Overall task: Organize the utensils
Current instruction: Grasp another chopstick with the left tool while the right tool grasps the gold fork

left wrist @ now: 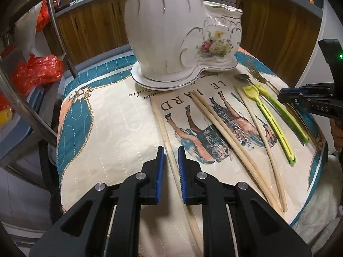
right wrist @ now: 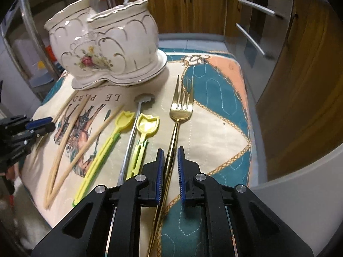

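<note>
A white floral ceramic utensil holder [left wrist: 171, 34] stands at the back of the quilted mat; it also shows in the right wrist view [right wrist: 105, 49], with a fork in it. Several wooden chopsticks [left wrist: 225, 137], two yellow plastic spoons [left wrist: 270, 120], a steel spoon [right wrist: 130, 137] and a gold fork [right wrist: 178, 120] lie on the mat. My left gripper [left wrist: 170, 150] is open, its pads on either side of the leftmost chopstick [left wrist: 169, 141]. My right gripper [right wrist: 170, 152] is open with the gold fork's handle between its pads.
The quilted mat [left wrist: 103, 115] covers a small table. Red plastic bags [left wrist: 36, 70] sit on a metal rack at the left. Wooden cabinets [right wrist: 300, 75] with metal handles run behind and to the right.
</note>
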A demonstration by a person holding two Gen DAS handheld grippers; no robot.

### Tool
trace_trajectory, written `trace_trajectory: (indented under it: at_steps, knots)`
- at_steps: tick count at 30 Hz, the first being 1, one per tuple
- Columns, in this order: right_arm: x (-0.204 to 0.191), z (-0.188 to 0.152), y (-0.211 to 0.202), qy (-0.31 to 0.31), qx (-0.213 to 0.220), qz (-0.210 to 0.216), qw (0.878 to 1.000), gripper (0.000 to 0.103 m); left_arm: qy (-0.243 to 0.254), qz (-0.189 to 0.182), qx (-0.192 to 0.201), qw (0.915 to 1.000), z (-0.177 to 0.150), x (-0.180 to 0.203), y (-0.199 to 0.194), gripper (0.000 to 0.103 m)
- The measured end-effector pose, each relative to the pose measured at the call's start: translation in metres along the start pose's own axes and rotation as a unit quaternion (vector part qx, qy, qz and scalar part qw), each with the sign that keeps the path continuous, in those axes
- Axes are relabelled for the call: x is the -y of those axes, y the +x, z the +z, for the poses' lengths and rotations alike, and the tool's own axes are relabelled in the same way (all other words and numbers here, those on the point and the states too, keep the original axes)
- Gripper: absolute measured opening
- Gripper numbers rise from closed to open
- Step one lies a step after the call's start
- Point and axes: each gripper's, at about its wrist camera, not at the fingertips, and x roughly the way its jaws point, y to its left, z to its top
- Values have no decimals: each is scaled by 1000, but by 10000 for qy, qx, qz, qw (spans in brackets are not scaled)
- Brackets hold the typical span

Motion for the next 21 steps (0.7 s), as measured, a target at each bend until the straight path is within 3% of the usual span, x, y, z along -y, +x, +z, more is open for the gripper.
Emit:
trace_trajectory:
  at_steps: [5,9,18,21]
  knots:
    - [-7,8,6,-131,11,-263,9996,15,-173,19,-1,9998,1,-2,3,13]
    - [-10,4,4,-205,132,-345,9991,10,10,183,53,9998,-1,1,2,7]
    - [-13,-24,-25,-180,777,-439,9958,7,-124,172,301,9993,-11,-13,-13,6]
    - [-14,-31,-41,-115,1090,-282,9936,7,-176,116,483,9986,-15,-15,-23,6]
